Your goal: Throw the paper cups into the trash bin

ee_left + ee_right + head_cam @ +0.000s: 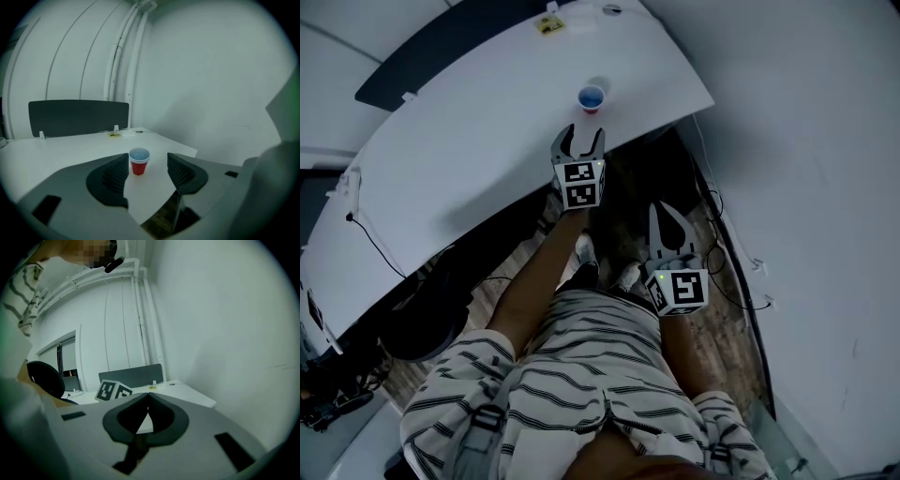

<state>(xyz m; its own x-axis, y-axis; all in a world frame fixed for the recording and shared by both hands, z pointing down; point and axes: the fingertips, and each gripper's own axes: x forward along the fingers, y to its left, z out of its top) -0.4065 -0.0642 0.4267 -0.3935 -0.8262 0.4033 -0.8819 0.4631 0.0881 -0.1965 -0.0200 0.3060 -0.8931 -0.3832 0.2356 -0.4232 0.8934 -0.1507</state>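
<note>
A red paper cup (pixel 592 97) with a pale blue inside stands upright near the front edge of the white desk (pixel 469 159). My left gripper (pixel 578 142) is just in front of it at the desk edge, open, with nothing between its jaws. In the left gripper view the cup (pixel 138 161) stands beyond the jaw tips, in line with the gap. My right gripper (pixel 667 222) hangs lower over the floor in front of the desk, its jaws shut tip to tip on nothing (pixel 148 398).
A dark divider panel (pixel 450 42) runs along the desk's far side, with a yellow label (pixel 549 24) near it. White walls close in on the right. Cables (pixel 727 272) trail over the wooden floor. A black office chair (pixel 422 323) stands to the left.
</note>
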